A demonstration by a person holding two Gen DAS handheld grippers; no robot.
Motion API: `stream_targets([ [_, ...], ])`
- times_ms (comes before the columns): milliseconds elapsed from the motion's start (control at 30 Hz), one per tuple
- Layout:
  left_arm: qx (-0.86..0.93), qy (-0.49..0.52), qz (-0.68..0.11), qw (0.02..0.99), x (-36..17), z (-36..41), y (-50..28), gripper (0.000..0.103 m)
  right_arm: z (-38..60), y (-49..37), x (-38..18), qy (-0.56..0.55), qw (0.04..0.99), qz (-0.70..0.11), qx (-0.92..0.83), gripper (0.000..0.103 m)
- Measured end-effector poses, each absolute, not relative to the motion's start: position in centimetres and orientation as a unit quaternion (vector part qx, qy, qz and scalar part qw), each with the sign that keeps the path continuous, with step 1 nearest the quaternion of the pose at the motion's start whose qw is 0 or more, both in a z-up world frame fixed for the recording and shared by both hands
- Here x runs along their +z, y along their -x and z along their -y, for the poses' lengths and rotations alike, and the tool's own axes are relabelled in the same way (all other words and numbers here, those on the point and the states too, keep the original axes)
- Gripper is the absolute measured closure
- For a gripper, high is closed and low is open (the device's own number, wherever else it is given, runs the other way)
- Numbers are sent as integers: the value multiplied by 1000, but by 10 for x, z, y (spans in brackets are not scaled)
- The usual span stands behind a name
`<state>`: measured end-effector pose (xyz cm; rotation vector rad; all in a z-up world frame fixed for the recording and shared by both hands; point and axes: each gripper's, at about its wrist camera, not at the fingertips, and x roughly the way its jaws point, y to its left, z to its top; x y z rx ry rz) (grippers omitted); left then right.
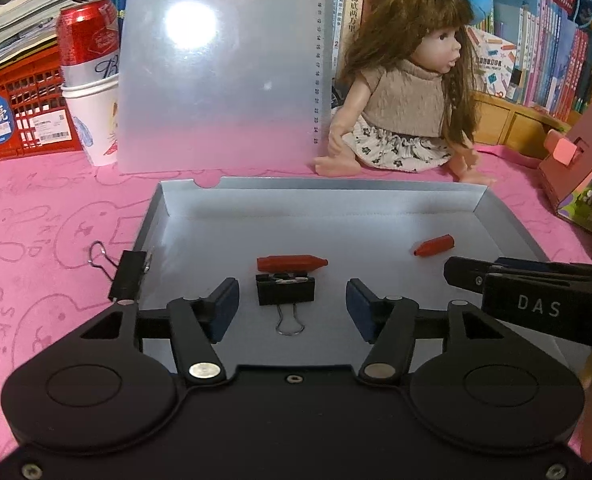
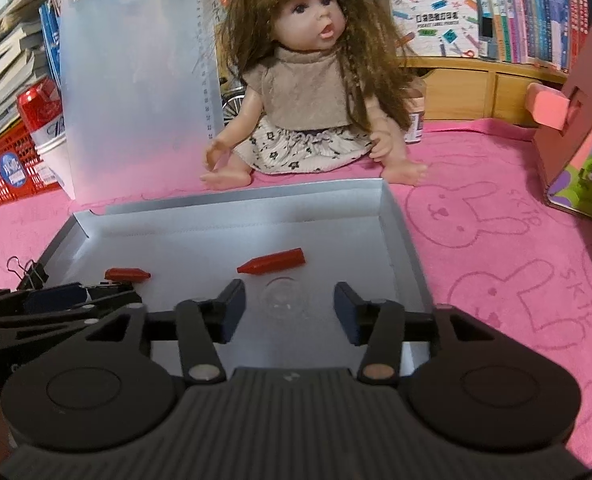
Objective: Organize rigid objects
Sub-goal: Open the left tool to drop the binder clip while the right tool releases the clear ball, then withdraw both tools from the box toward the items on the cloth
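A shallow grey tray (image 1: 184,200) lies on the pink cloth; it also shows in the right wrist view (image 2: 396,216). My left gripper (image 1: 292,310) is open, with a black binder clip (image 1: 285,289) lying in the tray between its fingers. A red crayon-like piece (image 1: 292,263) lies just beyond the clip. A second red piece (image 1: 434,246) lies further right. Another binder clip (image 1: 126,274) is clamped on the tray's left wall. My right gripper (image 2: 288,312) is open over a clear round object (image 2: 282,294) in the tray, with a red piece (image 2: 274,262) beyond it.
A doll (image 1: 408,92) sits behind the tray. A translucent clipboard (image 1: 224,64) stands at the back left beside a red can (image 1: 88,36) in paper cups and a red crate (image 1: 20,108). A pink cardboard house (image 2: 576,120) stands at the right. Books line the back.
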<state>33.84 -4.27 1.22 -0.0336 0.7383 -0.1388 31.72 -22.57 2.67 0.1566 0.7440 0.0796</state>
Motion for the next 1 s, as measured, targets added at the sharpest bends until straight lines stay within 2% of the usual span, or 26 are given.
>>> stream_targets([
  [200, -72, 16, -344, 936, 26, 37, -322, 39, 229, -302, 35, -75, 934, -347, 39, 29],
  [367, -79, 9, -326, 942, 36, 35, -301, 30, 229, -286, 45, -69, 940, -330, 45, 22],
  [1000, -105, 16, -298, 949, 60, 15, -213, 27, 216, -202, 88, -11, 960, -265, 87, 10],
])
